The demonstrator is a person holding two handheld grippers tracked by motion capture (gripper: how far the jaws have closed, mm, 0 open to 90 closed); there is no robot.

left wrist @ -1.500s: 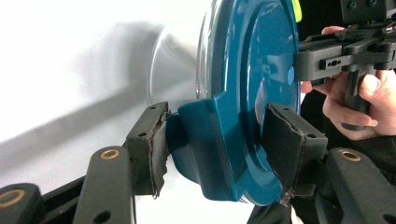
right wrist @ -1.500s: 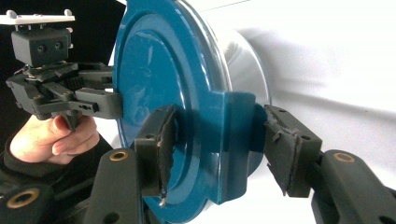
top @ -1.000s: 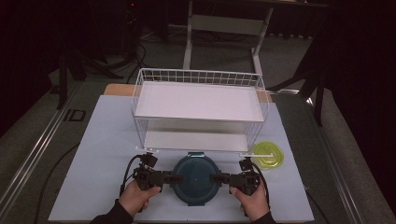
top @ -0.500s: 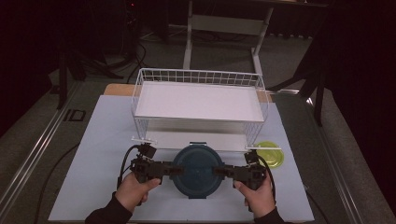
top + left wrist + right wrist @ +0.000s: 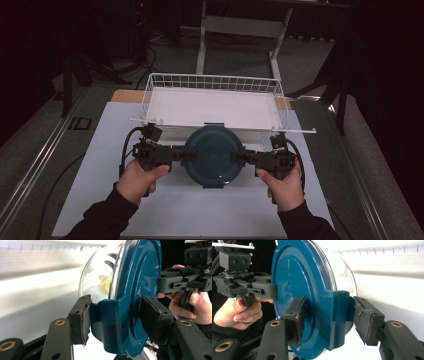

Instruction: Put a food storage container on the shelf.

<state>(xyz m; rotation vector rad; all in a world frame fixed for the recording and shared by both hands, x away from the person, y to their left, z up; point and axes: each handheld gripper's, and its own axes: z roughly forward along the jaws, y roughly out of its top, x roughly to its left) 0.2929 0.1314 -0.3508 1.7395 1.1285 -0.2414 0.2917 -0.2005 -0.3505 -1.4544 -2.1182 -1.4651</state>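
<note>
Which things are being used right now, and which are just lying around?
In use:
- round container with the blue lid
- left gripper
- right gripper
- white wire rack, probably where it goes

Just there:
- white mat
- desk frame on the floor behind

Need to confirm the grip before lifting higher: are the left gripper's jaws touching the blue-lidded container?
Touching. In the left gripper view, both black pads of the left gripper press the blue side clip of the blue-lidded container, no gap.
</note>
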